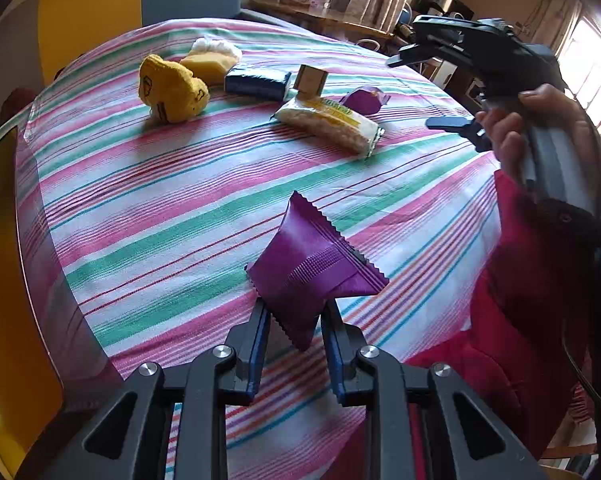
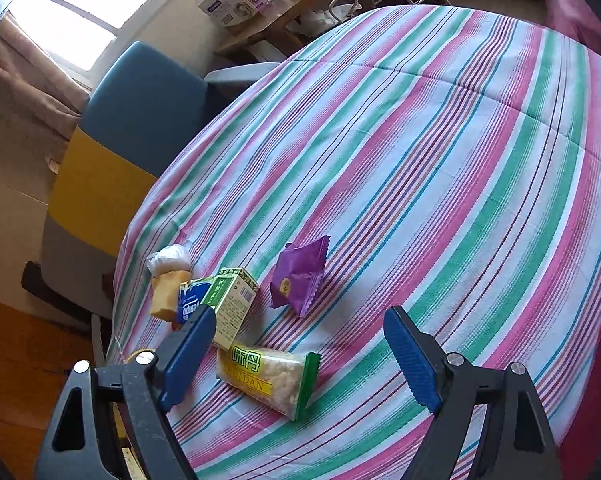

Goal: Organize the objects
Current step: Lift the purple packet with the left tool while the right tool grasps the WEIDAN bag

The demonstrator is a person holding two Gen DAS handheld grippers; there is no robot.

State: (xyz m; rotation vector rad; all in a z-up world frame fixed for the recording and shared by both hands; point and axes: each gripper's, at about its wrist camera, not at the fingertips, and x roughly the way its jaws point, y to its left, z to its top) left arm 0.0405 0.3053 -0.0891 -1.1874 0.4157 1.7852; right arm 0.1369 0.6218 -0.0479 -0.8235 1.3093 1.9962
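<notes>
My left gripper (image 1: 294, 320) is shut on the lower corner of a purple snack packet (image 1: 308, 268), which sticks out ahead of the fingers over the striped tablecloth (image 1: 180, 208). Farther back lie a second purple packet (image 1: 364, 100), a rice-cracker packet (image 1: 328, 124), a small box (image 1: 310, 80), a blue tissue pack (image 1: 256, 82) and a yellow knitted item (image 1: 172, 88). A hand holds my right gripper (image 1: 408, 92) above the table's right side. In the right wrist view that gripper (image 2: 300, 320) stands open and empty over the rice-cracker packet (image 2: 268, 376), green box (image 2: 232, 304) and purple packet (image 2: 296, 276).
A yellow sponge (image 2: 162, 294) with a white wad (image 2: 170, 258) on it sits by the table edge. A blue and yellow chair (image 2: 132, 128) stands beyond that edge. A wooden shelf (image 1: 320, 16) with boxes is behind. The person's red garment (image 1: 520, 300) borders the near right.
</notes>
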